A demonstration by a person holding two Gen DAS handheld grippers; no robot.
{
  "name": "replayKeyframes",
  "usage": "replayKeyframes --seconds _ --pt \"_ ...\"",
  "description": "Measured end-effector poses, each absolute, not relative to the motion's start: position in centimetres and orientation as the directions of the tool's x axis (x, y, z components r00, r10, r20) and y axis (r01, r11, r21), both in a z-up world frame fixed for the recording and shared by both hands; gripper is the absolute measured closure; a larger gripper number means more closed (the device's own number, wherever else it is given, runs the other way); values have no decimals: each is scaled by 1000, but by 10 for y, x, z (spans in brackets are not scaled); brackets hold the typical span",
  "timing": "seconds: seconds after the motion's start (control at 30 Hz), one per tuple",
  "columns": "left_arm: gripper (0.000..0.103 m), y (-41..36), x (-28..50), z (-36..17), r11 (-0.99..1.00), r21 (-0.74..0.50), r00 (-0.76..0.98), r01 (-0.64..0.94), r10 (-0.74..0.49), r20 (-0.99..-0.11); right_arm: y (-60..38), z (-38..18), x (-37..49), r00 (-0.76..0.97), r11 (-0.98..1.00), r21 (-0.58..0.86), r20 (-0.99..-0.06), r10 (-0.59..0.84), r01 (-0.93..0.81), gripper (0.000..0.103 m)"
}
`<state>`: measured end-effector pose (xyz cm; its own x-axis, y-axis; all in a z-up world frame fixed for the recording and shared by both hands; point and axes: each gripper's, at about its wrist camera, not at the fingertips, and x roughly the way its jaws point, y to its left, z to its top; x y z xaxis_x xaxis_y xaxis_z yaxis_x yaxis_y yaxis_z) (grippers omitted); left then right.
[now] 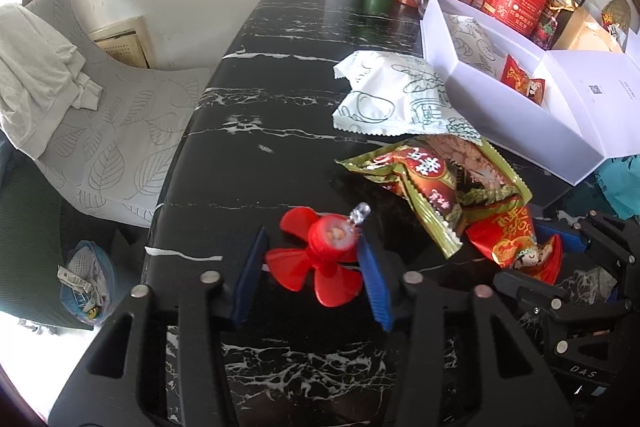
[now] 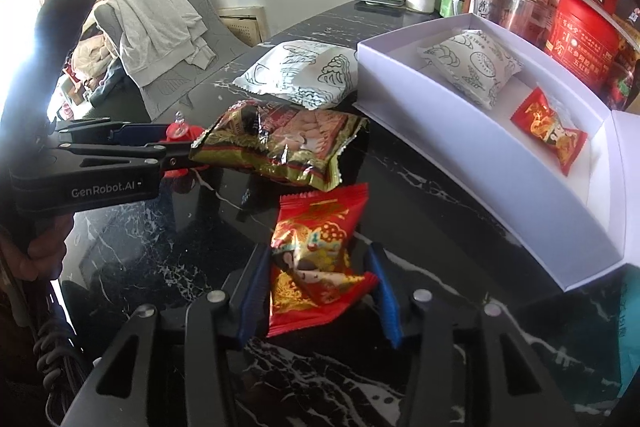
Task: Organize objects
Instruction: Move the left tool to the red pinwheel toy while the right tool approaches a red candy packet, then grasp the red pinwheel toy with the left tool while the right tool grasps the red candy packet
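Jaws of the right gripper (image 2: 318,291) are seen spread on either side of the red snack packet (image 2: 316,259), which lies flat on the black marble counter (image 2: 400,195); contact between pads and wrapper cannot be confirmed, so no grip is judged to be made yet. Jaws of the left gripper (image 1: 312,263) are likewise parted around a red propeller toy (image 1: 320,259), whose hub sits between the blue pads; whether the right-hand pad touches it cannot be told. Just beyond the red packet, a green-and-gold snack bag (image 2: 280,143) is found, with a white printed pouch (image 2: 300,75) behind it, resting against the wall of the open white box (image 2: 460,131). Inside that box a second white pouch (image 2: 470,65) and a second red packet (image 2: 552,131) are already placed, so sorting is judged partly done. Several risks are noted: the slick, crinkled wrapper may slip from the pads if only its edge is pinched; the two grippers are positioned near each other and may collide; the propeller's blades may snag the green-and-gold bag, which lies close beside them.
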<state>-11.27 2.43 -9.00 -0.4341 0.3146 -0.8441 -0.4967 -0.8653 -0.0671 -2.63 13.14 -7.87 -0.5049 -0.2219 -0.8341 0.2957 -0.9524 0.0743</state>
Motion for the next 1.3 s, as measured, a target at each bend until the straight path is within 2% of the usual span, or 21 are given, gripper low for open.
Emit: replayKeyframes --seconds 0.2,0.83,0.93,1.03,1.1,1.17,1.3 --pt "61 25 -110 -89 -863 -68 -432 -501 317 -844 131 -79 -24 -498 -947 77 -835 -232 311 60" --pt "61 20 -59 -84 -813 -78 -376 -577 349 -858 125 -76 15 -466 -920 102 -837 -285 379 60" --pt "60 21 -56 -85 -809 -74 -379 -583 352 -856 124 -76 20 -469 -916 97 -835 -288 390 60" --pt "54 22 -57 -86 -809 -74 -385 -583 355 -852 123 -76 20 -469 -913 97 -834 -292 396 59" --pt "49 24 -57 -87 -803 -70 -387 -592 359 -849 122 -77 20 -466 -909 100 -833 -298 404 55" --pt "48 26 -56 -88 -797 -52 -395 -602 354 -848 120 -77 20 -462 -904 96 -834 -302 417 49" --pt "48 28 -53 -89 -788 -18 -415 -616 344 -842 114 -78 19 -474 -899 63 -833 -286 433 48"
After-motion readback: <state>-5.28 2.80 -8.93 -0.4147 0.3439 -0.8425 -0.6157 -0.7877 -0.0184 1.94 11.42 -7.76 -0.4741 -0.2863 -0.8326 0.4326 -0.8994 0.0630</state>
